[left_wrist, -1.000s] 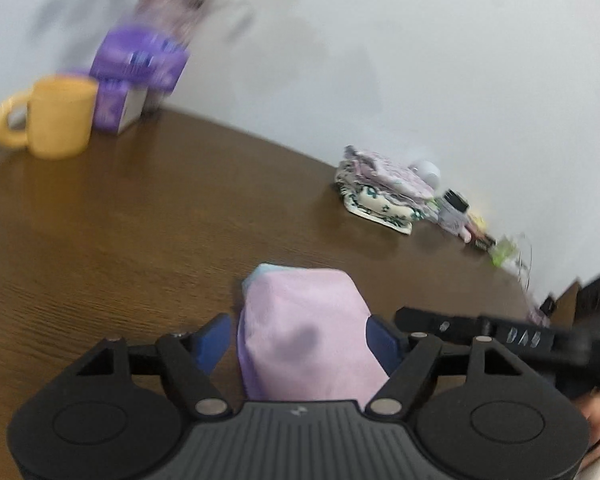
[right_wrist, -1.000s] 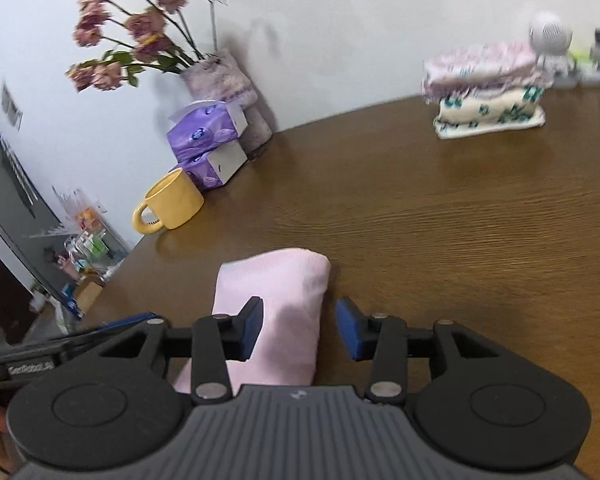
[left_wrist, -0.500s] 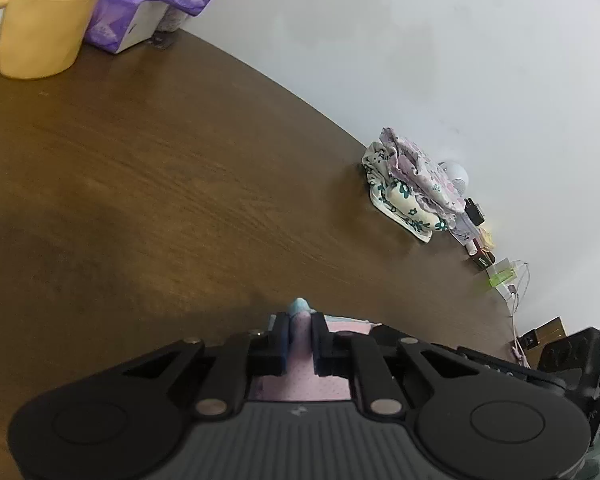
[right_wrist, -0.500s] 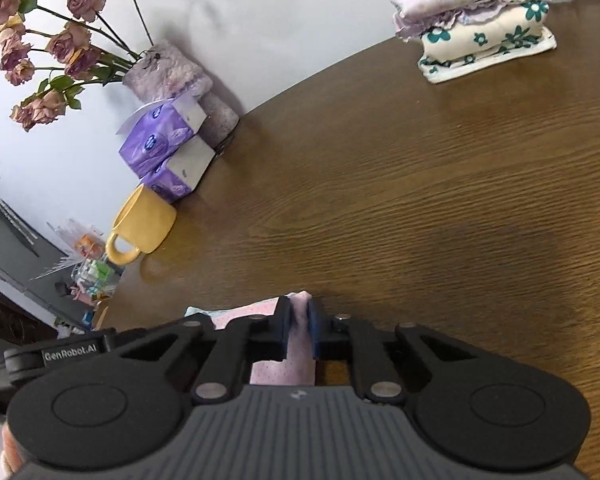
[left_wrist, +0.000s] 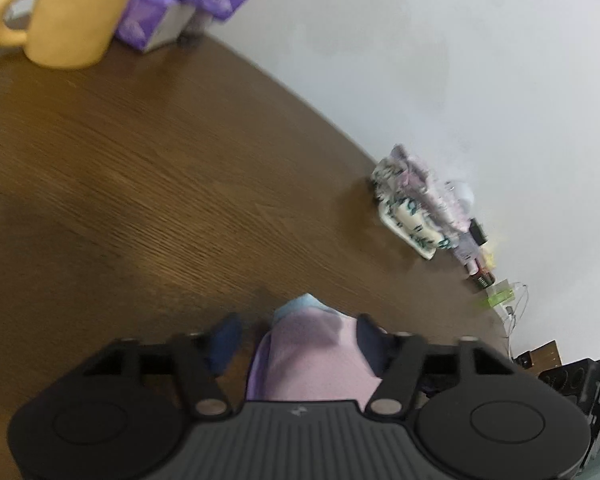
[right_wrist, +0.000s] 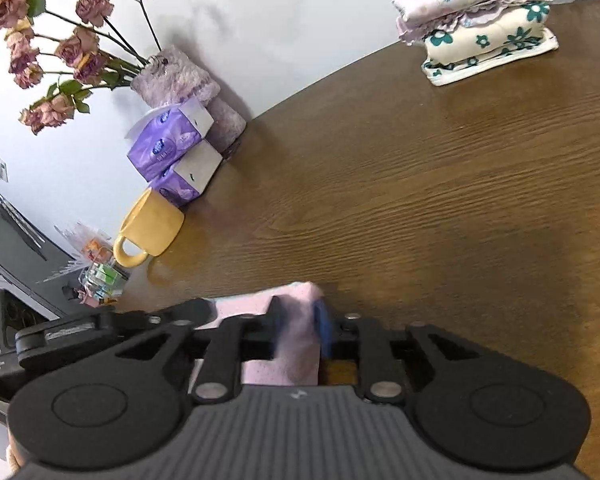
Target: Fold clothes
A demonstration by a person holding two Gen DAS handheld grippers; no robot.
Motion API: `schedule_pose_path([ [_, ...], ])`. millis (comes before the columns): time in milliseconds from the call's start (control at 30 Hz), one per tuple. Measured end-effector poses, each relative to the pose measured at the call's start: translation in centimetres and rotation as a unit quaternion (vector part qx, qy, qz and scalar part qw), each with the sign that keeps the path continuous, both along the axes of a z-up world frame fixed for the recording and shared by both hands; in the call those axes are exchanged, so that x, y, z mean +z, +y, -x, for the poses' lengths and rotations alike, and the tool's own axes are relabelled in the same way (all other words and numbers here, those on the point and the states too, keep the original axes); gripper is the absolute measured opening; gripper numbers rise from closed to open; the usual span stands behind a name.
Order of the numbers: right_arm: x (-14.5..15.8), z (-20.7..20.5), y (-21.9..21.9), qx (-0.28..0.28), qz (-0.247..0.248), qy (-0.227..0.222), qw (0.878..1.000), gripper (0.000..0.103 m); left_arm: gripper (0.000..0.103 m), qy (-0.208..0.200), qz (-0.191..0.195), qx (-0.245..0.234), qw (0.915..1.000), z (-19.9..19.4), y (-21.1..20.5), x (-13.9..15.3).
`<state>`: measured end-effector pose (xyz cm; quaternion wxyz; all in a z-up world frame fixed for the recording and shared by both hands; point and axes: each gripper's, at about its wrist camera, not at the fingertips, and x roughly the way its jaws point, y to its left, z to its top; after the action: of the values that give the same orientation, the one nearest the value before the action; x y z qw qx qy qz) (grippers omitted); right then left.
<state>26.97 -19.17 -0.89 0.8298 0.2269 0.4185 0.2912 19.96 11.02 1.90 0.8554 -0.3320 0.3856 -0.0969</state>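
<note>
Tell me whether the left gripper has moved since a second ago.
Yes. The left gripper has moved toward the yellow mug, which now looks larger in its view.

Yellow mug (right_wrist: 150, 229) beside purple tissue boxes (right_wrist: 176, 152); dried roses (right_wrist: 52, 56) behind; wooden table (right_wrist: 400, 200).

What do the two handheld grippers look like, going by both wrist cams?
Both match. The left gripper and right gripper each have a matte black body with a ribbed grey centre panel bearing a small logo, a round disc housing on each side, black linkage arms with silver pivot pins, and blue pads on the fingers. White lettering shows on the left gripper's side in the right wrist view. No cables or sleeves are visible.
</note>
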Motion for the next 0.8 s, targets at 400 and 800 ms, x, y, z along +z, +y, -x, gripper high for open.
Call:
schedule_pose_path([
  [400,-0.1,3.1,-0.4,0.01,-0.015,0.004,1.0,0.024,0.017,0.001,0.052,-0.004,0.9987,2.0,0.1,-1.1],
  [800,-0.4,4.3,-1.8,-0.004,-0.034,0.016,0.999,0.033,0.059,-0.011,0.032,-0.018,0.9993,3.8,-0.4,-0.4],
])
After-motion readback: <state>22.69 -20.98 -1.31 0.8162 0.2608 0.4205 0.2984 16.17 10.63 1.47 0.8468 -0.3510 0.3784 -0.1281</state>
